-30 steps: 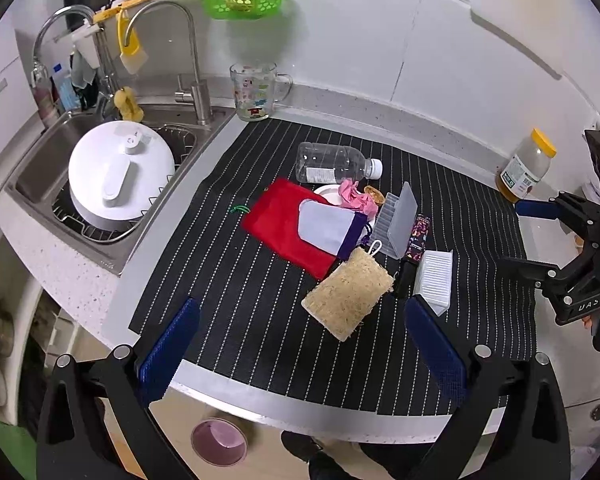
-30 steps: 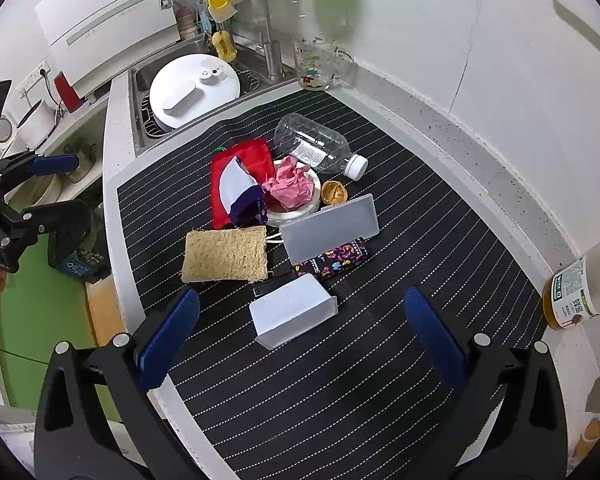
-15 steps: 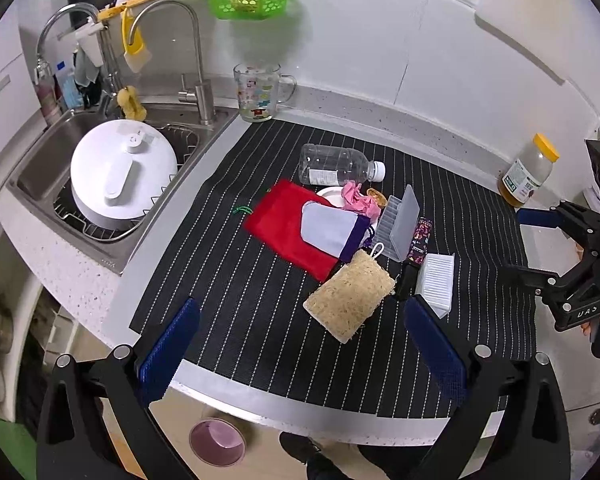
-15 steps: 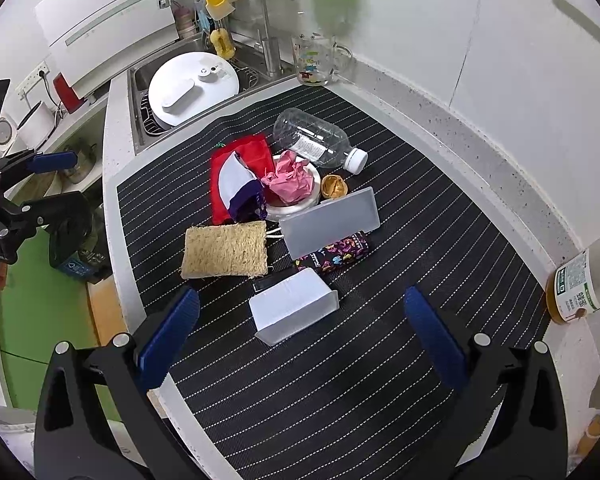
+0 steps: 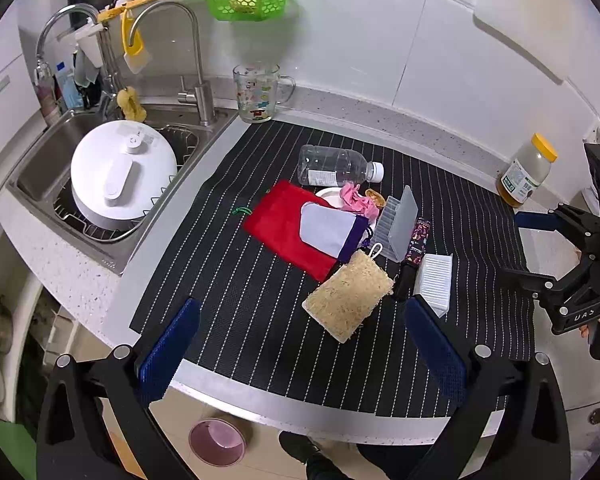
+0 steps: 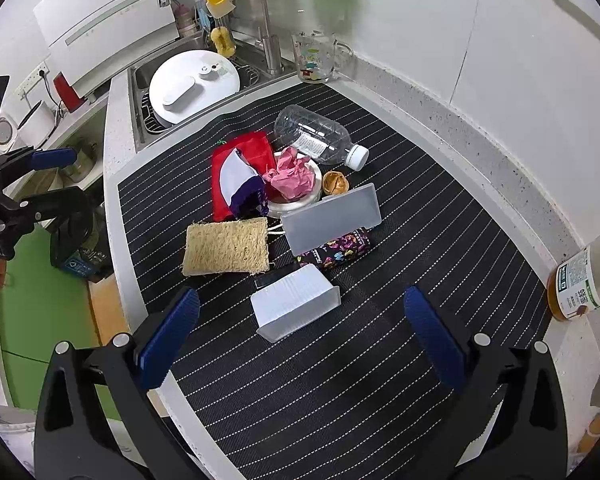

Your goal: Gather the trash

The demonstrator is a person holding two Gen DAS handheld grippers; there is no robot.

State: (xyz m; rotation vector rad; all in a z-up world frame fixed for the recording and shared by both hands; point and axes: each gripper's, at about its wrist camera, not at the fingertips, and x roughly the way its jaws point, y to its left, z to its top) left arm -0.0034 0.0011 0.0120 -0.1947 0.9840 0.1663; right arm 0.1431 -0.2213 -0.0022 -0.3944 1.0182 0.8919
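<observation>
White panelled wall (image 5: 380, 40) straight ahead of the tongs, speckled counter (image 5: 72, 264) with a steel sink (image 5: 40, 168) off left, and green floor (image 6: 36, 320) down below.

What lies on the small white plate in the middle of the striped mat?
A crumpled pink paper sits on the white plate. The purple-edged white pouch overlaps the plate's left rim. Whatever lies under the paper is covered and cannot be seen.
</observation>
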